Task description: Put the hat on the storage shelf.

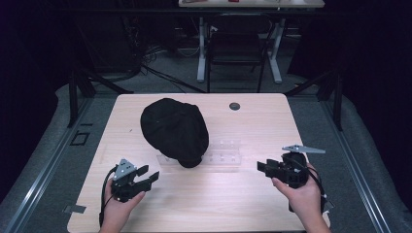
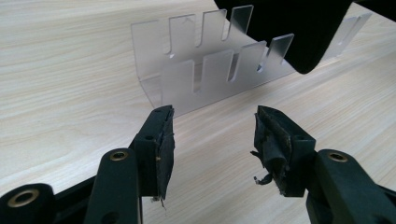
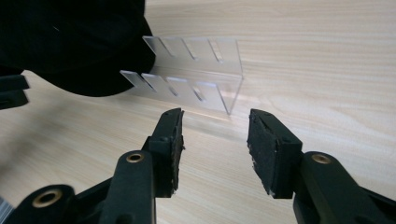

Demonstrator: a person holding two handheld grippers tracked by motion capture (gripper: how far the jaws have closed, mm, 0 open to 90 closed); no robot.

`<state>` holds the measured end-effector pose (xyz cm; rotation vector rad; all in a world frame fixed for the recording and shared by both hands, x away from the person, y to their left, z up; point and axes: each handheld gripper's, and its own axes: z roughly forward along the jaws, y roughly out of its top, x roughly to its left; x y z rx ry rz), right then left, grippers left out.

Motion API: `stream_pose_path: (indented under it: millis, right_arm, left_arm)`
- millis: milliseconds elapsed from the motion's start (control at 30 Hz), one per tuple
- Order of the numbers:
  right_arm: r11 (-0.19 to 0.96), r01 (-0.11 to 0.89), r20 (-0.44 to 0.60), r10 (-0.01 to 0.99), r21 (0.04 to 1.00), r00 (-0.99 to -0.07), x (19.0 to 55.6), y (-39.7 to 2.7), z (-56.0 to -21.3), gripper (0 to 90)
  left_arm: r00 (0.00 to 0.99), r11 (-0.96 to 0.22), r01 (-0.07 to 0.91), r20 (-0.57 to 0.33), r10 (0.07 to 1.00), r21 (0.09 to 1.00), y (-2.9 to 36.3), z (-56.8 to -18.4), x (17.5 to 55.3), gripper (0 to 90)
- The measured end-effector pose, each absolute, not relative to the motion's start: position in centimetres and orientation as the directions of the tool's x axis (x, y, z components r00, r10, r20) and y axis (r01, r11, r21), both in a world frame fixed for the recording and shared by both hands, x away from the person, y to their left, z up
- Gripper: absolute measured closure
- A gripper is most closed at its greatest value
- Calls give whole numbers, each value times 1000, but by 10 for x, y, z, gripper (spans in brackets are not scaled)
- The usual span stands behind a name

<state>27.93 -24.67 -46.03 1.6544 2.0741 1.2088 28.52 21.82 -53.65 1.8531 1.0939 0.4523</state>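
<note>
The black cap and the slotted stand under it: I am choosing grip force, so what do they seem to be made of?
The black cap looks like soft matte fabric: no shine, and its edge droops over the stand. The slotted stand looks like clear, smooth rigid plastic, probably acrylic: the wood grain shows through it and its cut edges look frosted.

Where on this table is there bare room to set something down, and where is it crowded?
Free: the right half of the table, beyond the clear slotted rack; the far left corner behind the black cap; and the near strip between the left gripper and right gripper. Crowded: the middle, where the cap sits on the rack.
</note>
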Motion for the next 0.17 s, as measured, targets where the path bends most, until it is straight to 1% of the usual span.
stream_pose_path:
  millis: [33,100,133,167]
  right_arm:
    - [17,695,293,899,719,-325,276,-249,-470,540]
    - [12,684,282,906,729,-316,274,-250,-476,539]
    - [10,665,260,916,747,-306,271,-254,-486,533]
    - [10,665,260,916,747,-306,271,-254,-486,533]
  left_arm:
    - [548,-189,493,-134,825,849,215,-535,285,474]
    - [559,-189,484,-136,818,854,213,-533,284,474]
    - [566,-191,480,-136,813,856,211,-532,285,468]
    - [573,-192,470,-133,809,862,208,-531,285,468]
